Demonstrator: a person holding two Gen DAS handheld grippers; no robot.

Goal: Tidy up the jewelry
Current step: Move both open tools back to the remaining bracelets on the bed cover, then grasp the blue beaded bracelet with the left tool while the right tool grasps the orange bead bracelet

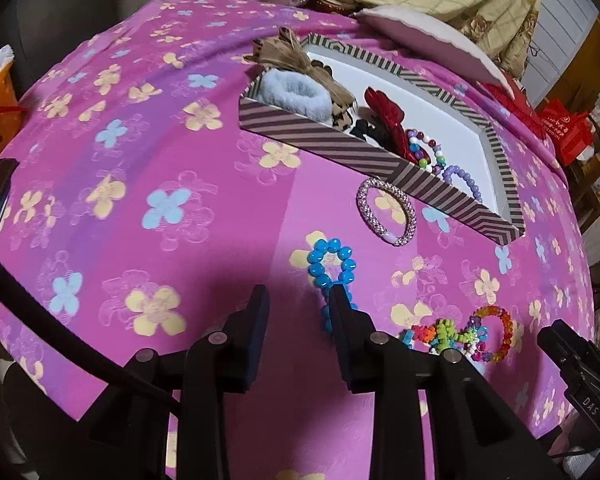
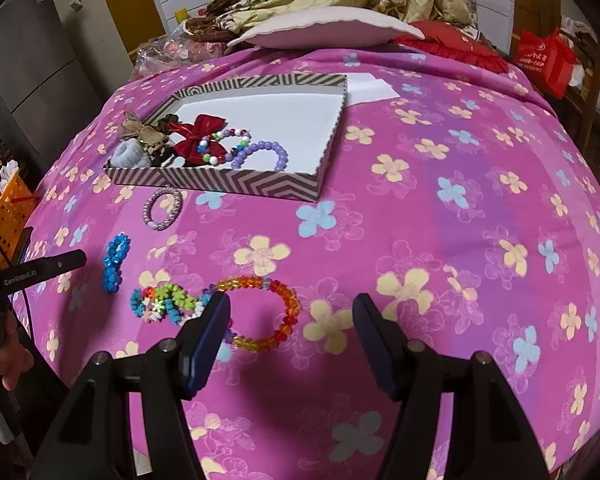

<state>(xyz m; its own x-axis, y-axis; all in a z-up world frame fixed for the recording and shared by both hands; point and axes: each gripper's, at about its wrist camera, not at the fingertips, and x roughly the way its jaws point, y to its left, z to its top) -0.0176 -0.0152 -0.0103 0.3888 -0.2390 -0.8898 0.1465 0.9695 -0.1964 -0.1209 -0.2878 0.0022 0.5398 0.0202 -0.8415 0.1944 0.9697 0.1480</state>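
We hover over the bed's pink flowered cover point(image 2: 440, 208), and both claws are spread apart, gripping nothing. Our left claw point(image 1: 300, 304) sits just beside the bright blue round-bead bracelet point(image 1: 332, 264), its right finger touching or overlapping the strand at about one o'clock from the tips, probably lining up a pinch. Our right claw point(image 2: 290, 312) frames the orange-and-amber crystal bracelet point(image 2: 268, 312), ring lying flat between the fingers, well placed for closing. At eleven o'clock waits the shallow striped cardboard box point(image 2: 300, 188), already holding a red bow, scrunchies and bead bracelets. A pale pink woven bangle point(image 2: 163, 208) rests just outside its front wall, and a multicoloured flower-bead bracelet point(image 2: 164, 304) lies near our right claw.
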